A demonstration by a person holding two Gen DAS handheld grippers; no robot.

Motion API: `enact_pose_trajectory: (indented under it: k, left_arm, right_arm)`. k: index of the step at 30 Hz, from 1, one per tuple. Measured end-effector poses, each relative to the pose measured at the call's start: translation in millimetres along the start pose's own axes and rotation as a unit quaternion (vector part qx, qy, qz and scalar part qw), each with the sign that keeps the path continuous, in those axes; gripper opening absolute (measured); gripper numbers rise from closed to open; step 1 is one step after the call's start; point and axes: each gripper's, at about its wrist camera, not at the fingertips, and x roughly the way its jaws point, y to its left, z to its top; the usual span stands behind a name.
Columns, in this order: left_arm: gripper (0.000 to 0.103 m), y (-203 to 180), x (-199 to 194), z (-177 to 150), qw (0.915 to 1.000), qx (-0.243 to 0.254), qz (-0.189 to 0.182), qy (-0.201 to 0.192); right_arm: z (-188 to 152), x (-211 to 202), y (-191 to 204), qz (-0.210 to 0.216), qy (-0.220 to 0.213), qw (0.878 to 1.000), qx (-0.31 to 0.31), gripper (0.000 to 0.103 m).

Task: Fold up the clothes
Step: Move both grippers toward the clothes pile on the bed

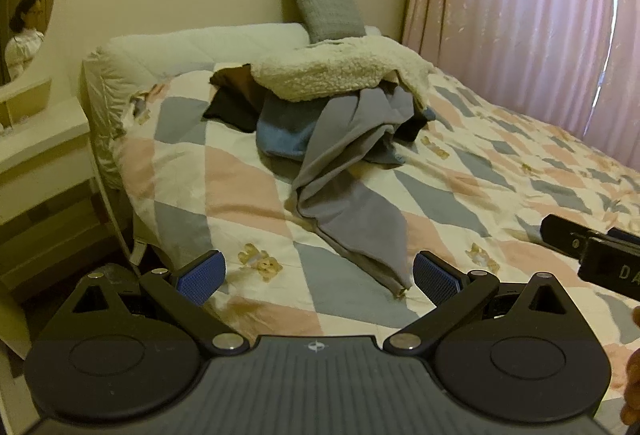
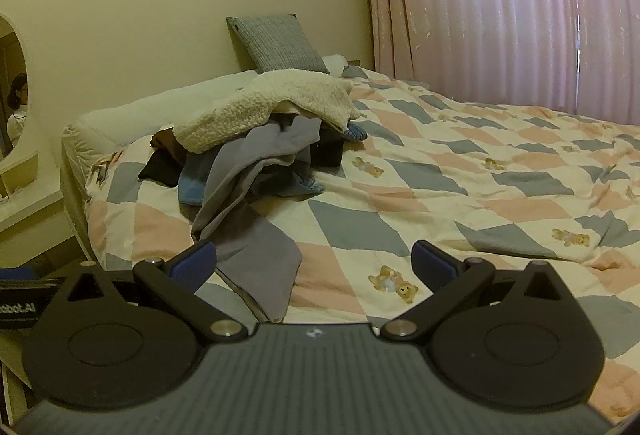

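A pile of clothes lies on the bed: a cream fleece (image 1: 336, 71) (image 2: 264, 107) on top, a blue garment (image 1: 280, 133) (image 2: 192, 179), dark pieces (image 1: 228, 107), and a grey garment (image 1: 352, 195) (image 2: 248, 219) trailing from the pile toward me. My left gripper (image 1: 318, 277) is open and empty, with the grey garment's near end between its pads, seemingly untouched. My right gripper (image 2: 314, 267) is open and empty, just right of that garment's end. The right gripper's body shows at the right edge of the left wrist view (image 1: 592, 251).
The bed has a checked quilt (image 1: 500, 171) (image 2: 460, 187) in pink, grey and cream. A grey cushion (image 1: 326, 5) (image 2: 280, 43) leans on the wall. Pink curtains (image 1: 520, 15) (image 2: 480, 3) hang at right. A white dresser with a mirror (image 1: 36, 139) (image 2: 16, 171) stands at left.
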Motion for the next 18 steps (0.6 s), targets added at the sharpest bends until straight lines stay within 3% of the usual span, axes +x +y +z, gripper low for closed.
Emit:
enact_pose_trajectory:
  k: [6, 15, 18]
  left_arm:
    - [0.103, 4, 9, 6, 1.0000, -0.007, 0.007, -0.002]
    - [0.103, -1, 28, 7, 0.9993, 0.021, 0.032, 0.001]
    - [0.103, 2, 38, 7, 0.9996, 0.012, 0.022, 0.010]
  right_arm:
    - [2, 16, -5, 0.001, 0.009, 1.000, 0.007, 0.103]
    - [-3, 40, -15, 0.008, 0.019, 1.000, 0.019, 0.103]
    - [-3, 49, -16, 0.007, 0.023, 1.000, 0.014, 0.103]
